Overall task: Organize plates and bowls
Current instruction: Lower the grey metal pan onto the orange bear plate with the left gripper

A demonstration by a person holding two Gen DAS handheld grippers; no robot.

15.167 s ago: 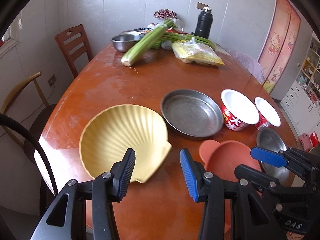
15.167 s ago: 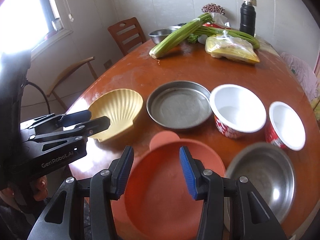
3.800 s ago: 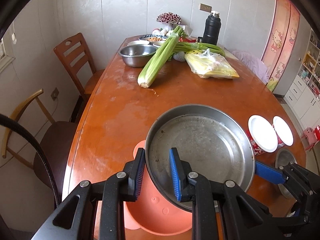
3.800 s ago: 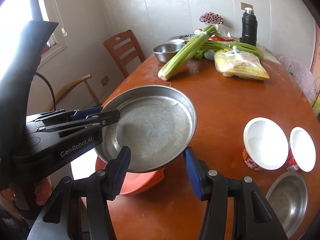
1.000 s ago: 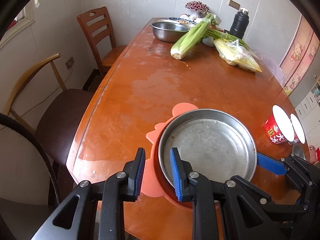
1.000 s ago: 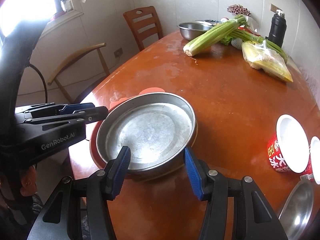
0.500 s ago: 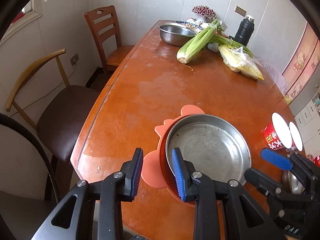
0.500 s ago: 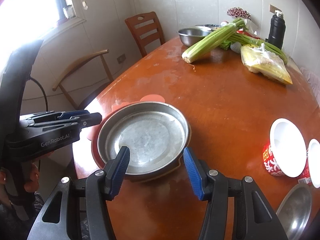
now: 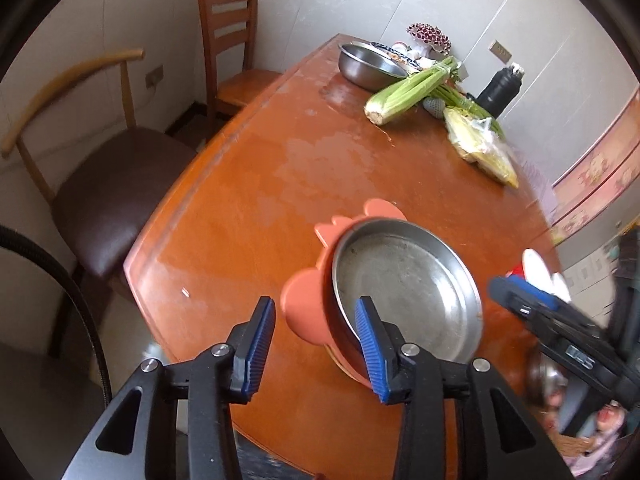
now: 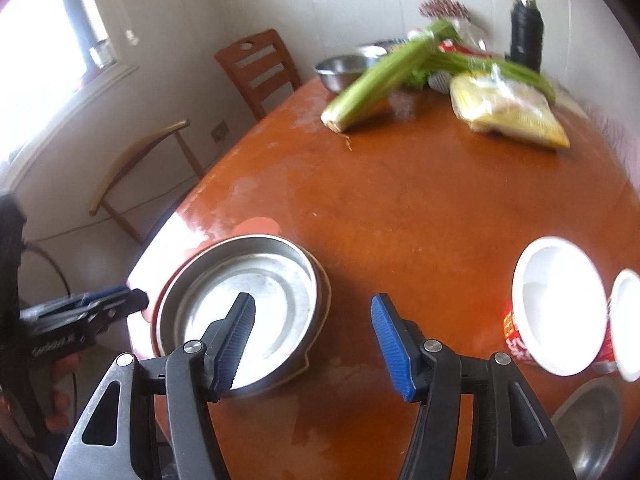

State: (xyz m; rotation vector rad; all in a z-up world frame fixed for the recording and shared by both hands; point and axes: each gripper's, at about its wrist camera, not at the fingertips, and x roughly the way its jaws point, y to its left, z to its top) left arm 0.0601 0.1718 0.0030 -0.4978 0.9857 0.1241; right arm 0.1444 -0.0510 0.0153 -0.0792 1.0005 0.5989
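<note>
A steel pan (image 9: 404,288) rests inside an orange plate (image 9: 304,308) near the table's front left corner. My left gripper (image 9: 316,344) hovers just in front of the stack with its jaws opening. The plate's lobed rim shows between the fingers, and the pads do not touch it. In the right wrist view the steel pan (image 10: 260,292) sits at lower left, with the orange plate (image 10: 256,224) peeking out behind it. My right gripper (image 10: 314,320) is opening too, with only the pan's right rim and bare table behind the gap. Nothing is held.
Two white bowls with red sides (image 10: 556,304) and a small steel bowl (image 10: 588,420) stand to the right. Celery (image 9: 412,88), a bagged yellow item (image 9: 480,148), a black flask (image 9: 500,88) and a steel basin (image 9: 368,66) fill the far end. Two chairs (image 9: 116,176) line the left edge.
The left jaws were pinched on the stack's near rim and have spread apart and let go. The right jaws have widened and shifted right, so the pan now lies to their left.
</note>
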